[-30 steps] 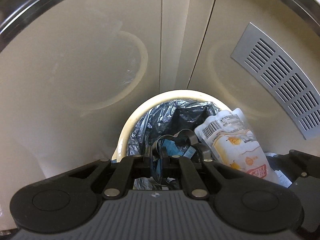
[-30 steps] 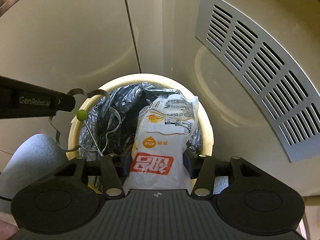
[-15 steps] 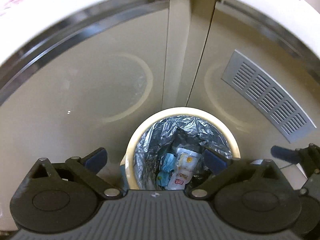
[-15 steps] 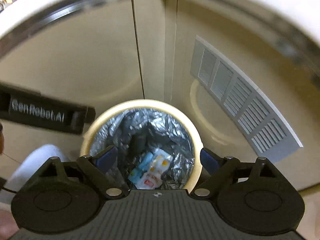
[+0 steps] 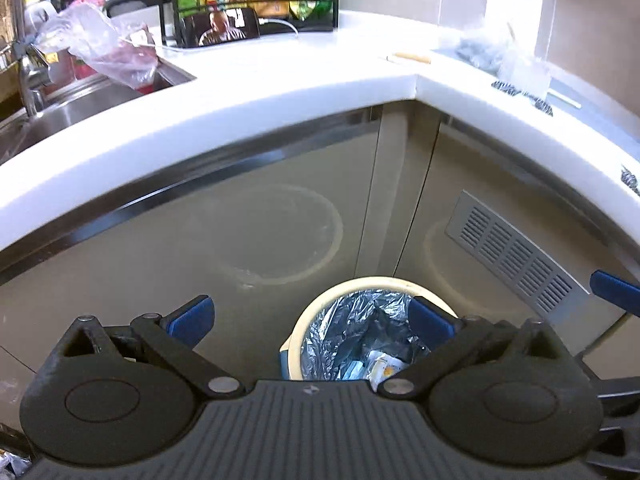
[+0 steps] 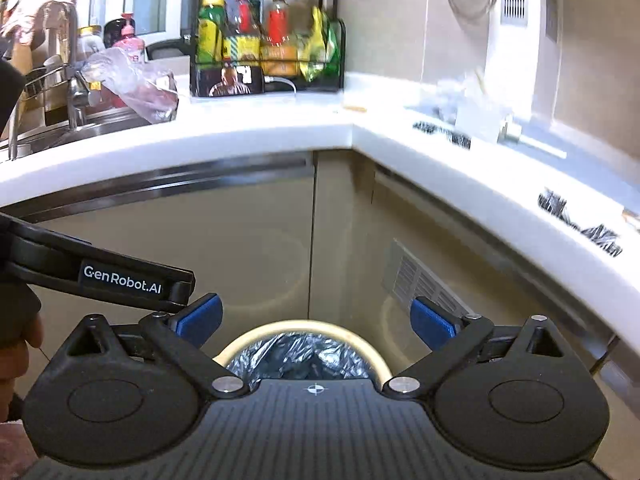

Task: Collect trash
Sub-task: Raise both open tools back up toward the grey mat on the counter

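A cream trash bin (image 5: 362,286) lined with a black bag stands on the floor in the cabinet corner. A white and orange wrapper (image 5: 382,366) and other scraps lie inside it. My left gripper (image 5: 310,320) is open and empty, raised above the bin. My right gripper (image 6: 316,318) is open and empty, also above the bin (image 6: 304,326). The left gripper's arm (image 6: 120,280) shows at the left of the right wrist view. More scraps lie on the white counter (image 5: 280,92): dark shreds (image 6: 576,220) and a pale stick (image 5: 412,57).
A sink (image 5: 80,100) with a tap and a clear plastic bag (image 5: 104,52) is at the left. A black rack (image 6: 268,40) of bottles and a phone stand at the back. A grey vent (image 5: 516,252) is set in the right cabinet door.
Both grippers opened and dropped the wrapper and other trash into the bin. Both then rose and tilted up, so the counter and sink came into view.
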Motion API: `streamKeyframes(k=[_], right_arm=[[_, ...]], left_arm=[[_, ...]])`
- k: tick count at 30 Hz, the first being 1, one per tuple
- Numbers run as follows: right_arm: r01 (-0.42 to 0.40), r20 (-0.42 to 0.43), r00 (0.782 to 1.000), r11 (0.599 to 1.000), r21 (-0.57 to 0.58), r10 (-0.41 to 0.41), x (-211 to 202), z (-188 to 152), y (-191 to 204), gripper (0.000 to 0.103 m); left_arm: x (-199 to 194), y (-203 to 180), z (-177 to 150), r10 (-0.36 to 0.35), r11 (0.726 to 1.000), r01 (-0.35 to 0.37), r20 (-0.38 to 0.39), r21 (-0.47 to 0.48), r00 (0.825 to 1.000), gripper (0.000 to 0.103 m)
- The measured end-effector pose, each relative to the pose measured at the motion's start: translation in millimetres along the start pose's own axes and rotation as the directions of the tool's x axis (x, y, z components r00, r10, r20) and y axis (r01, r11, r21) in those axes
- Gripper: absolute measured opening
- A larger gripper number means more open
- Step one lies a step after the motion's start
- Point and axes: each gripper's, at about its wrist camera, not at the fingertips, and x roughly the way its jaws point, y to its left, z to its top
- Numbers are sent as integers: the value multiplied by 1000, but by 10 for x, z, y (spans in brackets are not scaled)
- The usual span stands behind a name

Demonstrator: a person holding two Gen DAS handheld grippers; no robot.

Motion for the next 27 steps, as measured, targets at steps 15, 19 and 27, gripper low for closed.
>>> streamKeyframes(k=[15, 19, 27], right_arm=[[-1, 5, 1000, 1000, -8, 1, -141, 12, 141, 101], [7, 15, 1000, 1000, 4, -7, -192, 4, 112, 101], [17, 10, 1000, 999, 46, -18, -218, -18, 43, 101]], left_arm=[[-354, 116, -38, 12, 1000, -11, 73, -9, 997, 103], [-411, 98, -26, 12, 1000, -11, 85, -3, 996, 103], [-468, 69, -17, 23, 1000, -24, 101, 10, 995, 103]])
